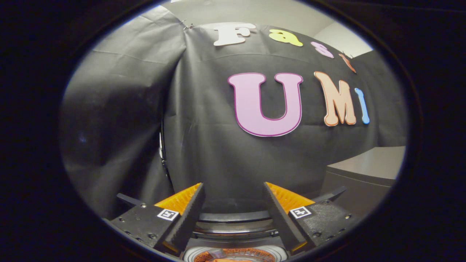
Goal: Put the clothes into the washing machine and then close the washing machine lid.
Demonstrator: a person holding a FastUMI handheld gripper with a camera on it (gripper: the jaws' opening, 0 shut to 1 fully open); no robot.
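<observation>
We see the tool point(233, 203) with fingers point(189, 214) spread apart and empty, washing machine point(233, 223) rim below between them, orange clothes point(233, 256) inside its drum, grey desk point(367, 163) nearby.

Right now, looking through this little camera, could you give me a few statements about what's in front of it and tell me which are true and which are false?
1. The gripper has its fingers spread apart. True.
2. A piece of clothing is pinched between the fingers. False: nothing is between them; black cloth wall shows through the gap.
3. A round washing machine opening lies below, between the fingers. True.
4. Something orange shows inside that opening. True.
5. The grey surface sits directly between the fingers. False: it lies off to the side, beyond one finger.
</observation>
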